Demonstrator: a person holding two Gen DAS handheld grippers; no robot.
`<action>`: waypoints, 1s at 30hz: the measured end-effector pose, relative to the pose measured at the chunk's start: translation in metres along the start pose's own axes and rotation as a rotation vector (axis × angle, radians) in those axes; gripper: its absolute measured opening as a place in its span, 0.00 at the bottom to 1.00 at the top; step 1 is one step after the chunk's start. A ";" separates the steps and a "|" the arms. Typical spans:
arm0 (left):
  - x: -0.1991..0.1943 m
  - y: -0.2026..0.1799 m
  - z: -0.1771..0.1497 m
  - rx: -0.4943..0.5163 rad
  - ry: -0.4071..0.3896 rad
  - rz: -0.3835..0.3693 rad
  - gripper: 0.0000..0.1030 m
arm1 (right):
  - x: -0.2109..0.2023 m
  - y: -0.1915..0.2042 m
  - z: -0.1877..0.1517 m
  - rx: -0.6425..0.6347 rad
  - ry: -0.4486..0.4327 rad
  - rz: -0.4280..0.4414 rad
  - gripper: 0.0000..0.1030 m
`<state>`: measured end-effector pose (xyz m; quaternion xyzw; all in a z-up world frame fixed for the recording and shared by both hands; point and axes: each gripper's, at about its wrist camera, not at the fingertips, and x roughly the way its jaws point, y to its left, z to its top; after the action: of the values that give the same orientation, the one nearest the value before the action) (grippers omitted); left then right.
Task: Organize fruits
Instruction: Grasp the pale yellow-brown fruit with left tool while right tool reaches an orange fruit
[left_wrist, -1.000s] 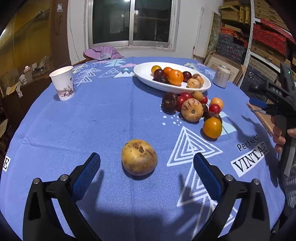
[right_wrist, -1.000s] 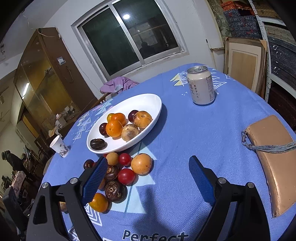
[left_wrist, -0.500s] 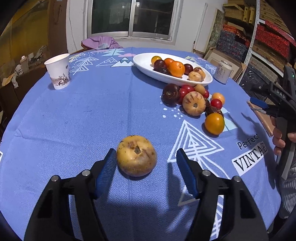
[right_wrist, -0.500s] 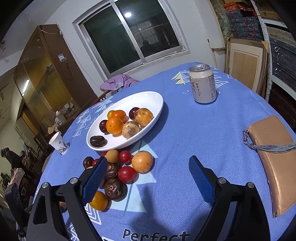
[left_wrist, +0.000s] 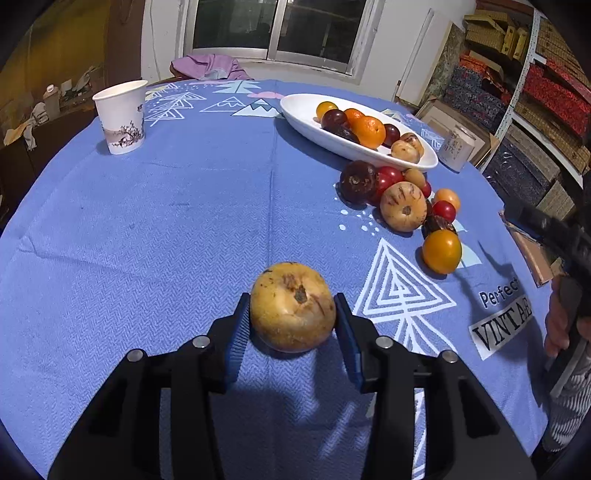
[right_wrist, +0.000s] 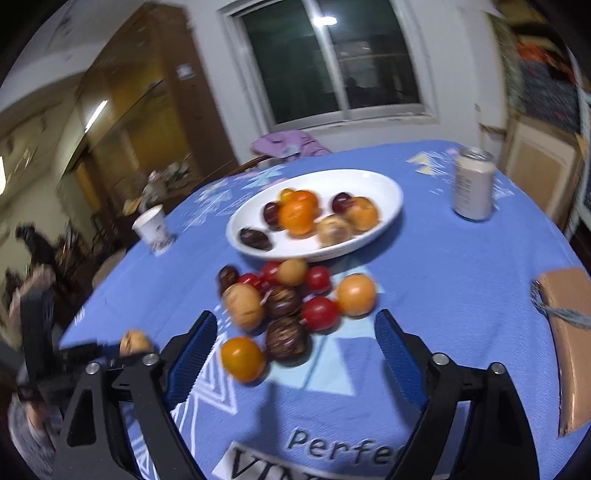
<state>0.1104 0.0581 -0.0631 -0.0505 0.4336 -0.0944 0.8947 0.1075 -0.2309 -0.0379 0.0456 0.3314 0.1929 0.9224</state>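
My left gripper (left_wrist: 292, 317) is shut on a spotted yellow-brown round fruit (left_wrist: 292, 306) just over the blue tablecloth; the fruit also shows far left in the right wrist view (right_wrist: 135, 341). A white oval dish (left_wrist: 321, 131) holds several fruits. A pile of loose fruits (left_wrist: 402, 206) lies in front of it, an orange one (left_wrist: 441, 251) nearest. My right gripper (right_wrist: 291, 347) is open and empty, above the near side of the same pile (right_wrist: 284, 295), with the dish (right_wrist: 384, 206) behind it.
A paper cup (left_wrist: 120, 116) stands far left, also visible in the right wrist view (right_wrist: 153, 229). A drink can (right_wrist: 472, 188) stands right of the dish. A tan pouch (right_wrist: 570, 339) lies at the table's right edge. A purple cloth (left_wrist: 212, 64) lies at the back.
My left gripper moved forward and closed its fingers on the yellow-brown fruit. My right gripper swung left and closer toward the loose fruit pile, its view blurred, still open.
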 end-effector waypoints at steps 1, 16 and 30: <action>0.000 -0.001 0.000 0.005 0.001 0.006 0.42 | 0.002 0.011 -0.004 -0.047 0.011 -0.005 0.69; 0.001 -0.005 0.000 0.025 0.000 0.027 0.43 | 0.041 0.049 -0.017 -0.157 0.167 -0.002 0.36; 0.001 -0.004 0.000 0.017 -0.008 0.019 0.42 | 0.044 0.052 -0.015 -0.151 0.162 0.021 0.35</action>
<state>0.1107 0.0536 -0.0631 -0.0389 0.4298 -0.0894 0.8977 0.1126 -0.1663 -0.0643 -0.0364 0.3887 0.2302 0.8914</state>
